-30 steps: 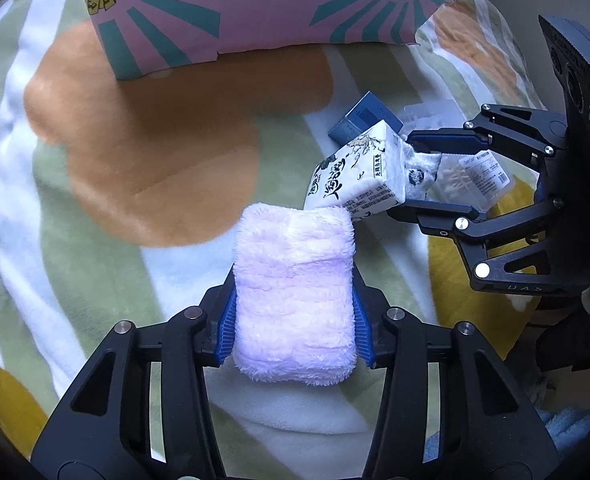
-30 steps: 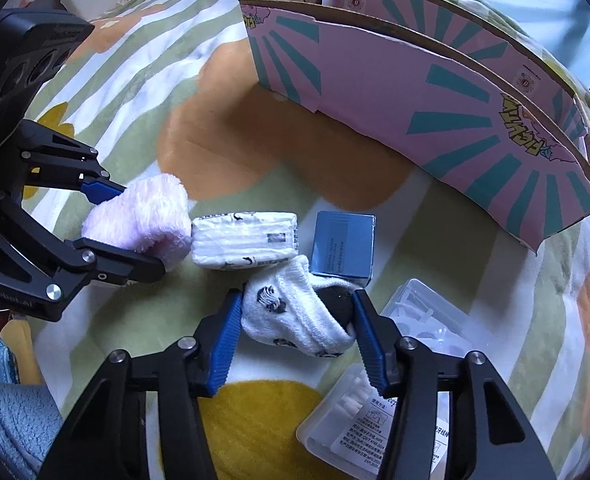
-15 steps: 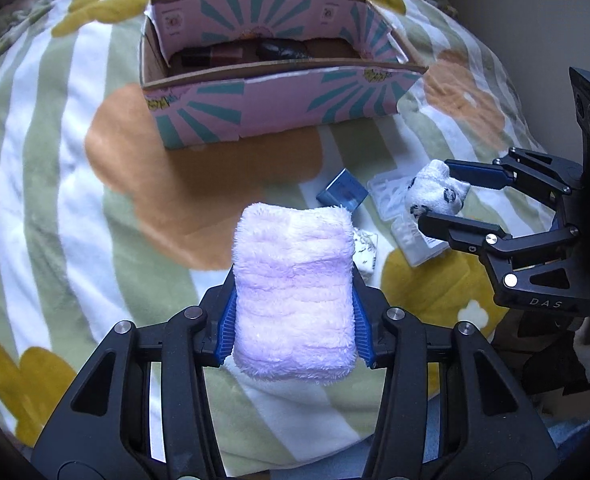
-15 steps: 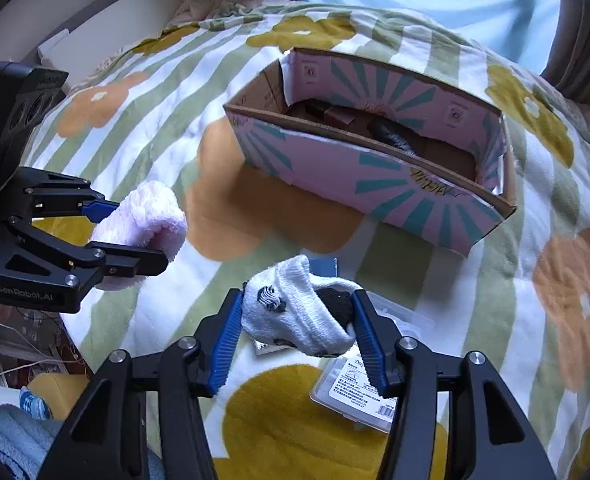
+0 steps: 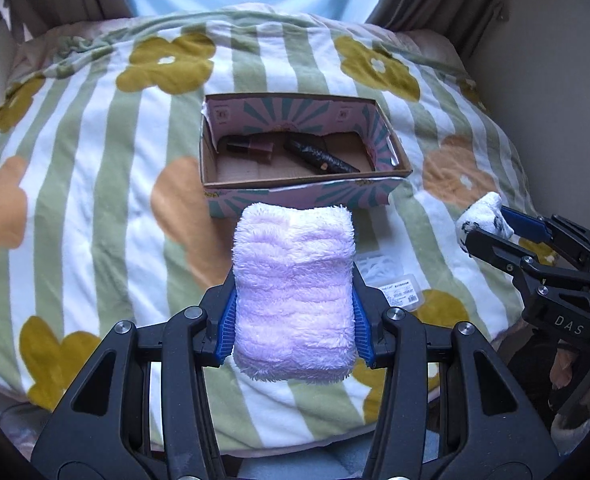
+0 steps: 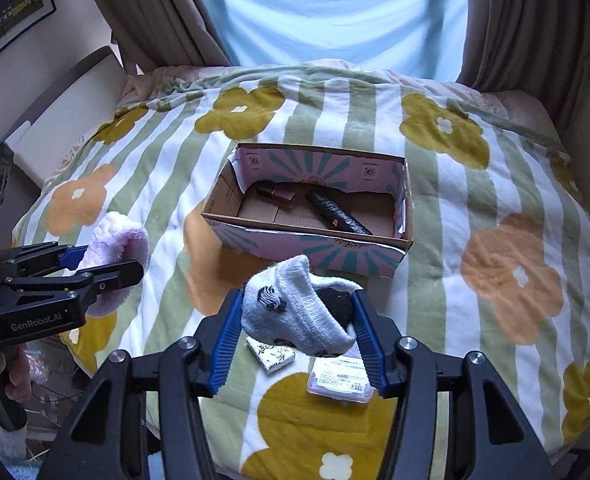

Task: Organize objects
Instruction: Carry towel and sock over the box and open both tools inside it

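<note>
Both grippers have risen well above the blanket since a moment ago, so the whole box now shows. From the left wrist, the left gripper (image 5: 293,320) is clamped on one fluffy pink towel (image 5: 293,292), folded thick and standing between the blue pads. Beyond it lies one open pink-and-teal box (image 5: 301,196) on the flowered blanket (image 5: 95,168), with two dark items inside. From the right wrist, the right gripper (image 6: 297,334) grips one white sock (image 6: 295,312) with a dark print and black toe. Below it lie one small white packet (image 6: 271,354) and one clear plastic case (image 6: 341,380).
</note>
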Tool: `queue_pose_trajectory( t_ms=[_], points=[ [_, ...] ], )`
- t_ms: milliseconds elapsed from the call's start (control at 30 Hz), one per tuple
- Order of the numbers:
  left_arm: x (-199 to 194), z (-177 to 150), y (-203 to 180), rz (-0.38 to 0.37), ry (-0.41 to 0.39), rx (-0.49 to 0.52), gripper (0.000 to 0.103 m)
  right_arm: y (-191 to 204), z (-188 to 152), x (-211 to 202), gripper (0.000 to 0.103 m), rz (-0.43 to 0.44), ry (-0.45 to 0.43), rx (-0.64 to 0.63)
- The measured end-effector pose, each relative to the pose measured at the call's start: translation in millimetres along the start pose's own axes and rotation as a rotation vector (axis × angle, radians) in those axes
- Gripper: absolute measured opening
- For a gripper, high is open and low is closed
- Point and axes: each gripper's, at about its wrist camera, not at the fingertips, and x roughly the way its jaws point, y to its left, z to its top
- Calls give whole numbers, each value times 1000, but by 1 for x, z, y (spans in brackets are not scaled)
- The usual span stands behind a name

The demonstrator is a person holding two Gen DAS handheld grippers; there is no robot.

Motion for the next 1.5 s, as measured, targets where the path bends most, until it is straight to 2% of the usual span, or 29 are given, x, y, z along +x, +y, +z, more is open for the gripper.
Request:
queue_pose_trajectory(
  t_ms=[300,900,1233,1500],
  points=[
    [-36,3,-3,67,-87,-69,43,-1,2,-26,50,-66,-48,69],
    [-40,3,-11,78,-97,-71,43,5,10,-25,50,-65,-59,80],
    [-20,57,3,74,-79,-89,43,-10,61,-2,50,-68,-48,71],
    [33,117,17,75,-26,-87,43,-37,107,54,50,-59,5,55]
  ],
)
